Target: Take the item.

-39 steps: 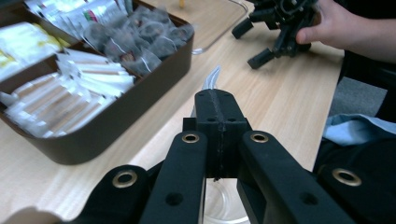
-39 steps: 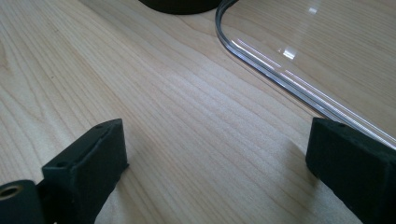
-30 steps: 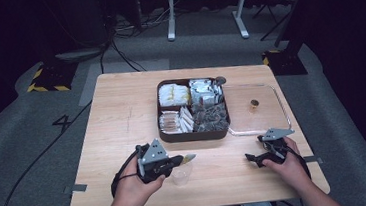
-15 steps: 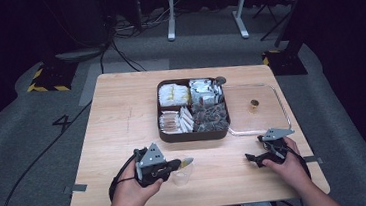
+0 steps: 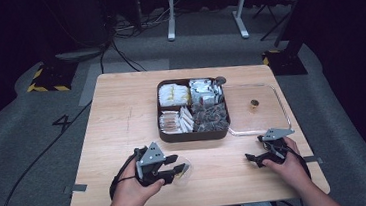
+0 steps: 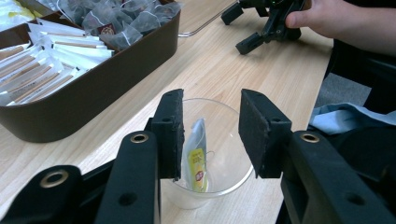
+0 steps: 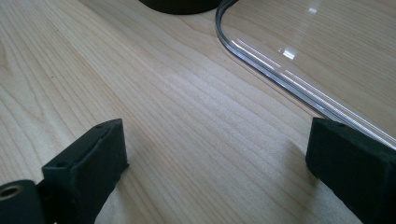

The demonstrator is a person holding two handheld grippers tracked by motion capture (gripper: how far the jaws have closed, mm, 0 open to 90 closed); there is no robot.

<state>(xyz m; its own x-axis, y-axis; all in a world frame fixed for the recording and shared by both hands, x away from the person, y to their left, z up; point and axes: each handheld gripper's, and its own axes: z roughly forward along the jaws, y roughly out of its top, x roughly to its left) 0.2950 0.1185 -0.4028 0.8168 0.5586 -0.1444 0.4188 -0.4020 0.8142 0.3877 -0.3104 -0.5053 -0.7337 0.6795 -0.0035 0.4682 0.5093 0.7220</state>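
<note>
L tongs (image 5: 181, 169): jaws have just been opening, now part-spread, pads pressing nothing, left hand (image 5: 130, 188) wrapped round body | R tongs (image 5: 257, 157): jaws spread wide, nothing between, low over table, right hand (image 5: 290, 163) gripping | 2 forearms enter from bottom edge

a brown compartment box (image 5: 194, 132) of packets sits mid-table (image 5: 122, 118), a clear lid (image 5: 259, 104) touching its right side, black cables (image 5: 122, 58) on the floor behind

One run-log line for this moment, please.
left gripper: jaws just opened, tea packet dropped in glass cup | right gripper: open, resting on table
</note>
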